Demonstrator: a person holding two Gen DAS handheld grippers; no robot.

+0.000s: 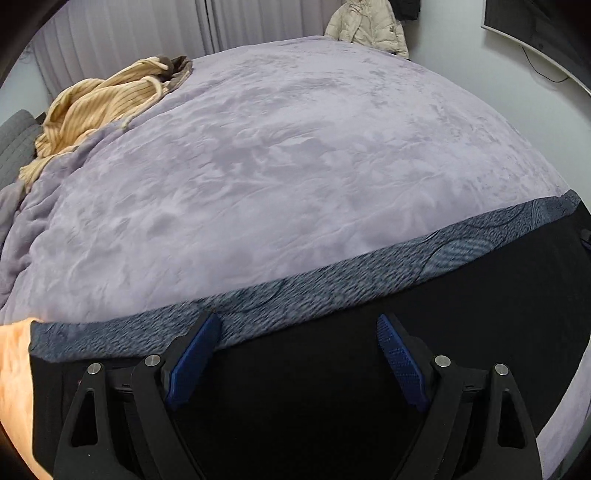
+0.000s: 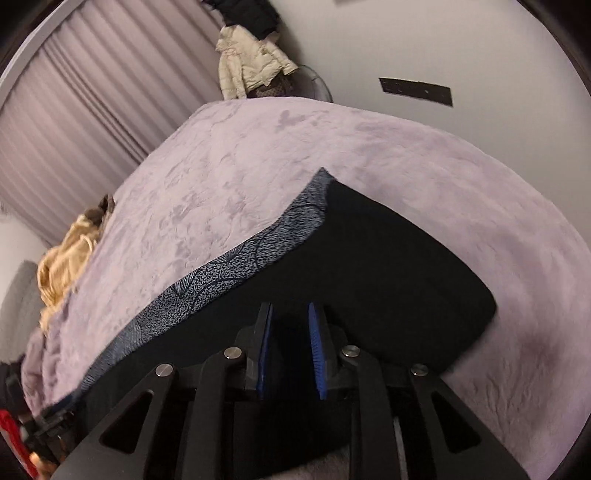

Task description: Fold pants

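Observation:
Black pants (image 1: pixel 314 387) lie spread on a lilac bed blanket (image 1: pixel 295 147), with a blue-grey patterned band (image 1: pixel 332 280) along their far edge. My left gripper (image 1: pixel 297 319) hovers over the black cloth near that band, jaws wide apart, nothing pressed between the blue pads (image 1: pixel 194 354). In the right wrist view the pants (image 2: pixel 388 258) and their band (image 2: pixel 229 266) run diagonally across the blanket (image 2: pixel 258 166). My right gripper (image 2: pixel 290 304) sits low over them, its jaws a narrow slot apart. Black cloth fills that slot, and whether it is pinched is unclear.
A crumpled yellow ribbed garment (image 1: pixel 92 107) lies at the bed's far left corner (image 2: pixel 66 266). A cream jacket (image 1: pixel 365 26) hangs past the far end. Curtains (image 2: pixel 74 129) line the left wall, and a dark screen (image 1: pixel 535 22) hangs at the right. A peach blur (image 1: pixel 14 369) borders the pants.

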